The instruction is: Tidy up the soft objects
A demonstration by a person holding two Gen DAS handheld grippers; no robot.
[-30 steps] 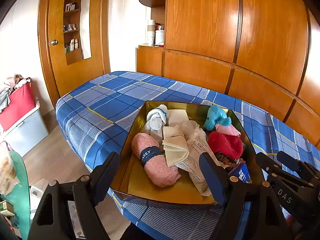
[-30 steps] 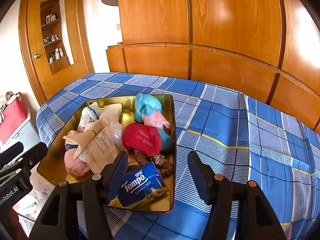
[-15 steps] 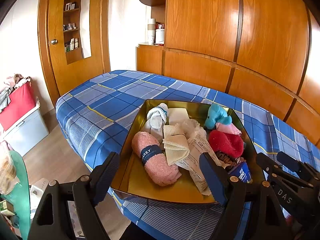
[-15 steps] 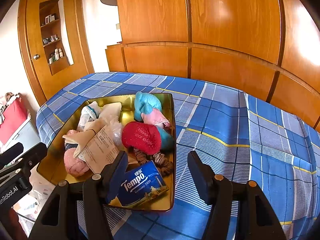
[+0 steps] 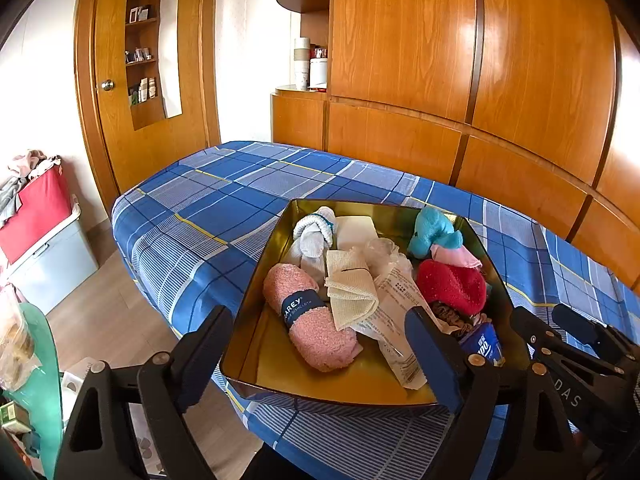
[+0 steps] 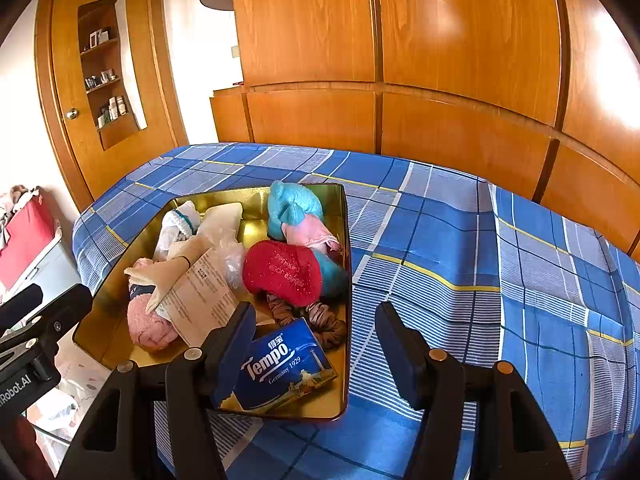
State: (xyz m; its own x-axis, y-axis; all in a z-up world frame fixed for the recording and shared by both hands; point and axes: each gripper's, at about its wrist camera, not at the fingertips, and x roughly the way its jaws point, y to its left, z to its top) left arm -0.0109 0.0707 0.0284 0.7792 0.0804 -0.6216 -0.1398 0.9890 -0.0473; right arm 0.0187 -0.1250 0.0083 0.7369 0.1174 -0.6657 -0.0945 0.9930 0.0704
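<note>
tissue pack (image 6: 282, 364) reads "tempo", perhaps 1929

- Tin tray (image 5: 256, 304): gold metal, glossy, mirror-like inner walls.
- Pink rolled cloth (image 5: 316, 324): fluffy terry, matt; dark paper band.
- Red sock (image 6: 284, 272): fuzzy knit, matt.
- Cream cloth (image 5: 352, 292): waffle weave, rough.
- Tissue pack (image 6: 280, 364): glossy blue plastic wrap.
- Bed cover (image 6: 460, 248): woven plaid cotton, matt.
- Wardrobe panels (image 5: 404, 40): varnished wood, glossy.
- Claws: matt black plastic.

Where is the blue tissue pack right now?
The blue Tempo tissue pack lies in the near right corner of the gold tin, just in front of the brown scrunchies; in the right wrist view it sits behind the right gripper's left finger.
</note>
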